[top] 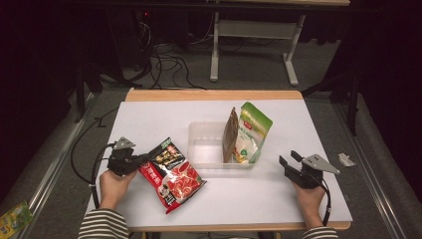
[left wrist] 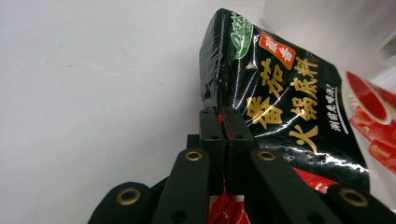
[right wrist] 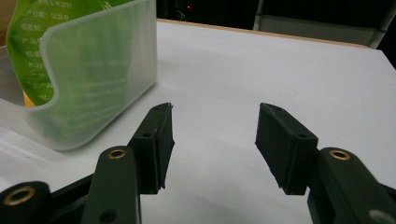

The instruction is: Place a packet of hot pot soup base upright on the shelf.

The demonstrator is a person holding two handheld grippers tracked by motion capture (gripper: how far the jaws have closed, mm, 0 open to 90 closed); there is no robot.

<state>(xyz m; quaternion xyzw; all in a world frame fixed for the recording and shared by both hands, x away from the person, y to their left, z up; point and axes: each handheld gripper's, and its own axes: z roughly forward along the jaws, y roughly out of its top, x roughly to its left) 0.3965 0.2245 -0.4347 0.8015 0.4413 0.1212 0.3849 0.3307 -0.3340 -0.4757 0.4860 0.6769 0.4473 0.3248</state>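
The left tool [top: 142, 160] is clamped on the edge of the red-and-black pouch [top: 171, 175], which lies on the table [top: 149, 114] just left of the clear bin [top: 205, 144]. In the left gripper view the jaws stand closed together on a thin fold of the pouch's [left wrist: 280, 93] film near its upper corner. The right tool [top: 289, 163] hovers over the table right of the bin with its jaws apart and nothing between them. Inside the bin, a green pouch [top: 253, 130] and a brown pouch [top: 230, 134] stand upright at the right end; the left part is free.

Judged risks from this state:

- Grip slip — the hold is on a narrow strip of glossy film, so the pouch's weight may pull it free on lifting.
- Swing — held by one corner, the pouch is likely to hang and rotate, and its lower end may catch the bin's near wall.
- Knock-over — a wide entry may tip the two standing pouches.
- Bin shift — the bin looks light and is not braced; the right tool could steady it.
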